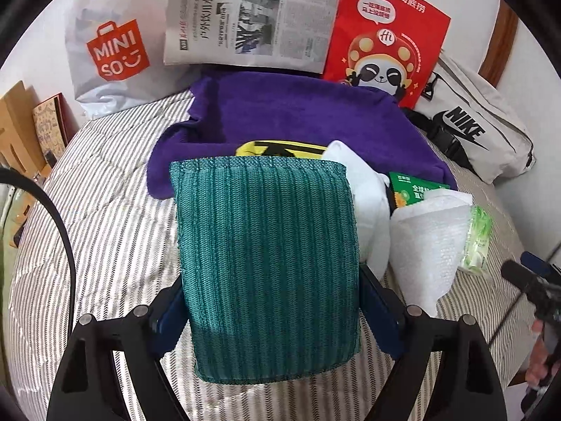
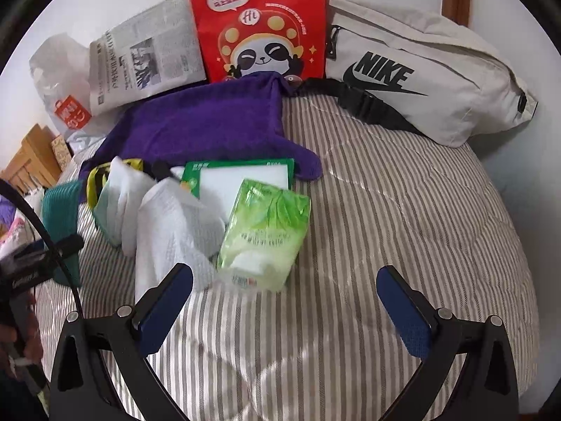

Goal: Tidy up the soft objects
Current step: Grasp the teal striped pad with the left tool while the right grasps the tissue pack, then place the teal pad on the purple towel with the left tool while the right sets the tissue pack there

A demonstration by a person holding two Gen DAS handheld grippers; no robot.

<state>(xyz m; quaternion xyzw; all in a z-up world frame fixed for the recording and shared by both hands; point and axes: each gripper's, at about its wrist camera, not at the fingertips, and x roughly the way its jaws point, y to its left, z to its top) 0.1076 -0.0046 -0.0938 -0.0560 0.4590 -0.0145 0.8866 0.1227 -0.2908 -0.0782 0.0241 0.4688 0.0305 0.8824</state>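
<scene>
Left tool (image 1: 277, 312) grips green pad (image 1: 270, 266), seemingly lifted; right tool (image 2: 284, 305) open.

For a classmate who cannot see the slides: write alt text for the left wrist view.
The left gripper clamps a teal knitted pad above a striped quilt. Beyond lie a purple towel, bubble wrap, a newspaper and a red panda bag.

Ribbed knit green pad (image 1: 270, 263), fuzzy purple towel (image 1: 291, 119), glossy tissue pack (image 2: 264, 235)
</scene>
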